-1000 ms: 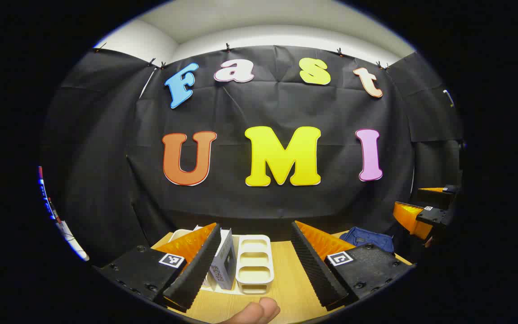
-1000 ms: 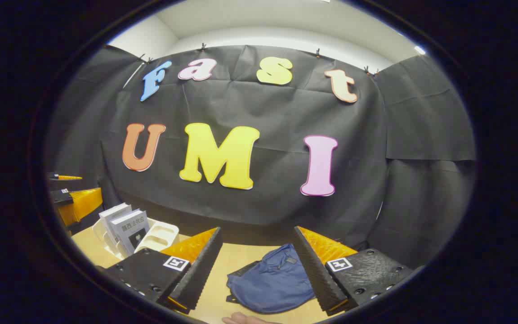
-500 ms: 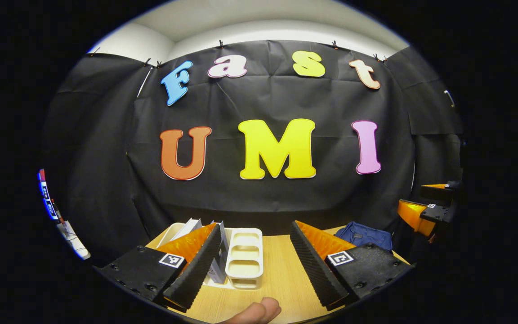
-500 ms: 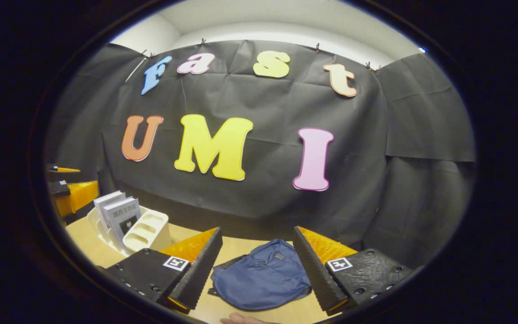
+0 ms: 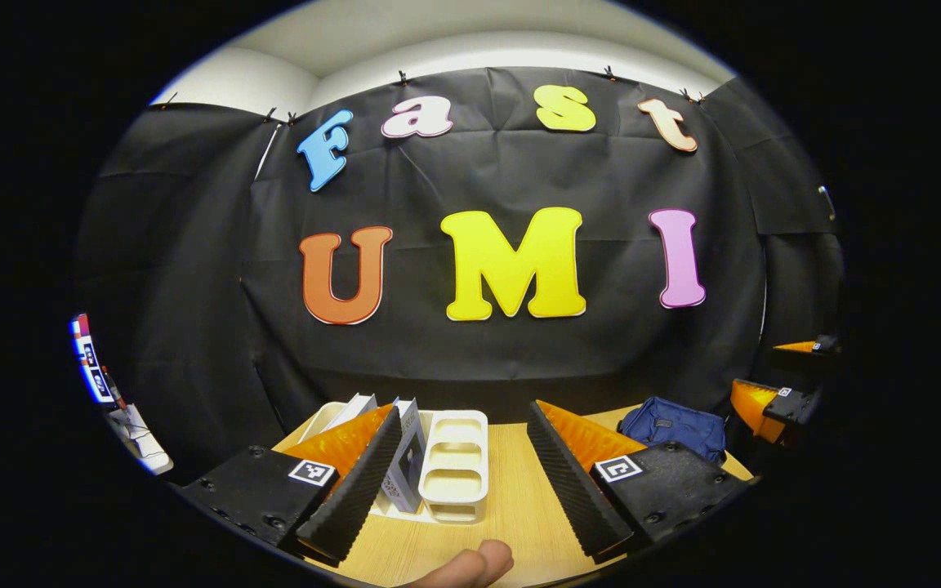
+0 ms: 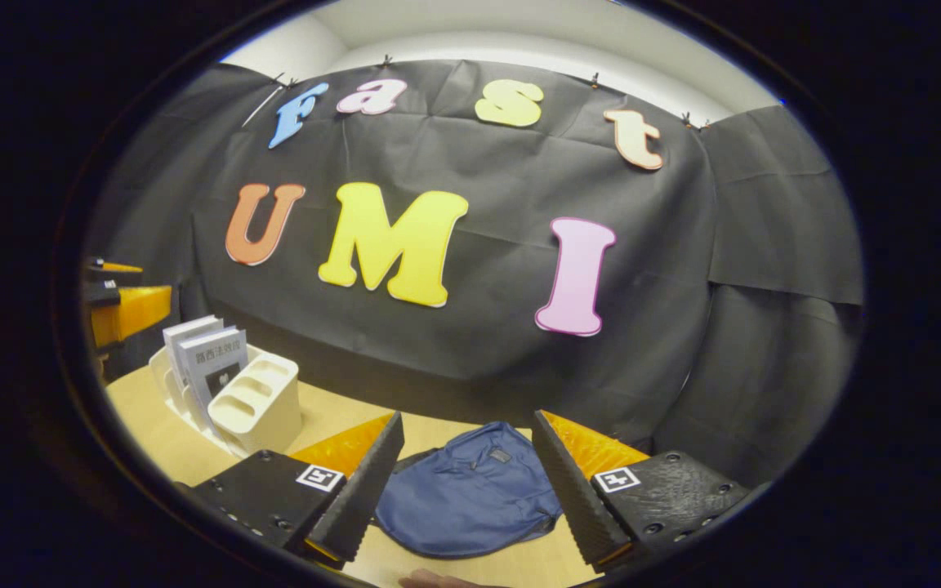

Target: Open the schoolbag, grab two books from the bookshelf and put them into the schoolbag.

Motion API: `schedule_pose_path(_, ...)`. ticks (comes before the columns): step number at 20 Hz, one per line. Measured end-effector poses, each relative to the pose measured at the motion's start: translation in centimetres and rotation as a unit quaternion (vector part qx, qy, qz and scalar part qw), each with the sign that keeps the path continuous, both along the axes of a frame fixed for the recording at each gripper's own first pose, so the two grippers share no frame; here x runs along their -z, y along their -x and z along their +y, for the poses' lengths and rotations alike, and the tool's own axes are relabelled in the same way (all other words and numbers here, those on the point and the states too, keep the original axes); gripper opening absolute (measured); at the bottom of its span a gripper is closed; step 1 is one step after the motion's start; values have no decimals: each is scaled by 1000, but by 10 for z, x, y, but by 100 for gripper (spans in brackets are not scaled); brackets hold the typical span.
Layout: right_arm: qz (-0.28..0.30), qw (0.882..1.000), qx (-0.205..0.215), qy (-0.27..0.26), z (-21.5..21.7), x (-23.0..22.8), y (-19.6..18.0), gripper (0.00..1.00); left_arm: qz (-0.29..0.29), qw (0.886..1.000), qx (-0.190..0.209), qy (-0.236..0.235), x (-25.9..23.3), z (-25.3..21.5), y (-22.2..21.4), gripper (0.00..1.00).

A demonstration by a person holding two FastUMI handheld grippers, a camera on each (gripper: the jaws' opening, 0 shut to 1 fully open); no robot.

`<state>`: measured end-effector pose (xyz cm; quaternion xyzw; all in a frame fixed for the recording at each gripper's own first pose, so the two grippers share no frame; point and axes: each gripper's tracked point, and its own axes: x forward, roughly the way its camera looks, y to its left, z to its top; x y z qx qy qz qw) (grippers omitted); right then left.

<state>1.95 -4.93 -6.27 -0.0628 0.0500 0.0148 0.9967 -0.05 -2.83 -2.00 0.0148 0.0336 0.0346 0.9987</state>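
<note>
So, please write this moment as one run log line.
left gripper: open, facing books | right gripper: open, above schoolbag | schoolbag: closed

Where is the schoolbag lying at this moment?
In the right gripper view the blue schoolbag lies flat on the wooden table, just ahead of the open right gripper, with the white bookshelf off to its left.

A: Where does the left gripper view look from?
B: Low over the table [image 5: 511, 498], facing the back wall.
A: The right gripper view?
B: Same, further right; both share the bookshelf [image 6: 258, 404] and schoolbag [image 6: 470, 502]
</note>
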Motion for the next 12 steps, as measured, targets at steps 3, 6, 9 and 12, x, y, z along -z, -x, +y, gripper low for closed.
schedule_pose_path(3, 65, 998, 1, 22, 3, 68, -5, 98, 5, 1000, -2, -2, 6, 3, 2, 99)
schedule_pose_path(6, 134, 989, -15, 54, 18, 135, -4, 95, 14, 1000, -3, -2, 16, 6, 5, 99)
schedule_pose_path(9, 199, 976, -41, 79, 42, 193, -2, 99, 23, 1000, -11, -13, 23, 13, 12, 99)
schedule_pose_path(12, 241, 963, -68, 100, 60, 231, -5, 99, 23, 999, -24, -24, 26, 23, 21, 99)
